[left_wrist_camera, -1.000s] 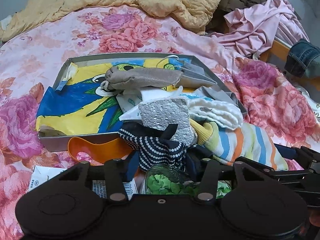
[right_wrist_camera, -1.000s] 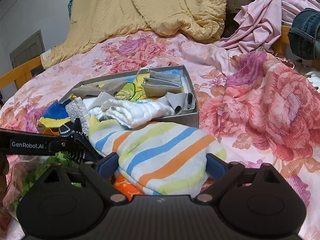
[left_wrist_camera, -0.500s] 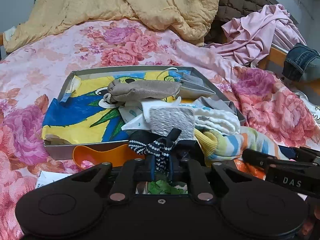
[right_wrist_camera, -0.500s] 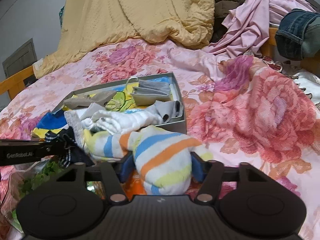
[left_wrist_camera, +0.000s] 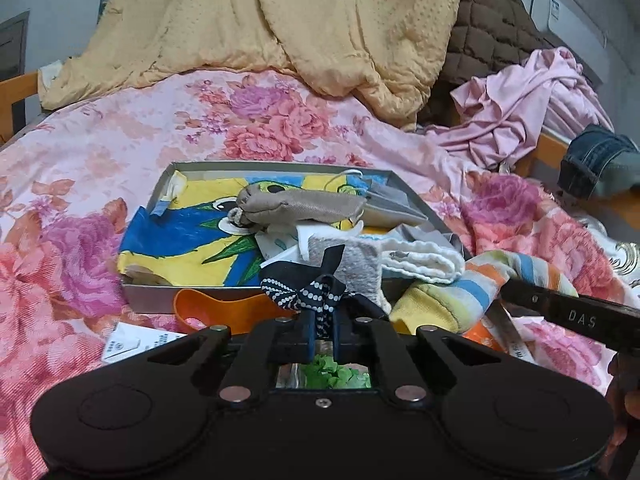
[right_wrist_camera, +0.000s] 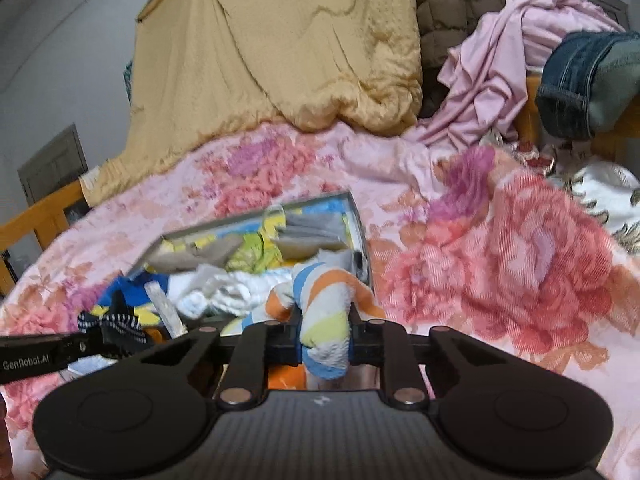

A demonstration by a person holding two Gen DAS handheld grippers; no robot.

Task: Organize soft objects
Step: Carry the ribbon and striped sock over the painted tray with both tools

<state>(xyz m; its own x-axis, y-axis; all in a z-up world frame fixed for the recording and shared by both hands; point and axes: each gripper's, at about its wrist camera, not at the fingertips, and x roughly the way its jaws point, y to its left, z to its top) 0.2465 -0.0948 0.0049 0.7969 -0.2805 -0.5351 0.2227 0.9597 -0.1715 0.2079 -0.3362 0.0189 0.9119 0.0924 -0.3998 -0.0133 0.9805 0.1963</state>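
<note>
Left hand-held gripper (left_wrist_camera: pixel 322 334) closing on dotted sock (left_wrist_camera: pixel 308 294), earlier open, right hand-held gripper (right_wrist_camera: pixel 325 338) closing on striped sock (right_wrist_camera: pixel 324 320)

You're looking at matt black plastic on both grippers. Left gripper (left_wrist_camera: pixel 322 334) is pinching thin dotted navy cloth (left_wrist_camera: pixel 308 294); right gripper (right_wrist_camera: pixel 325 340) is closing on fuzzy striped terry cloth (right_wrist_camera: pixel 326 320). Tray (left_wrist_camera: pixel 192 295) is showing dull grey metal w/ glossy printed liner; bedsheet (left_wrist_camera: pixel 120 148) is looking like soft woven cotton; quilt (left_wrist_camera: pixel 280 20) is looking dimpled, slightly satiny.

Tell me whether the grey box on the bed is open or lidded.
Open. The grey box shows no lid; its colourful lining is exposed, and a beige pouch and a white cloth lie in it.
</note>
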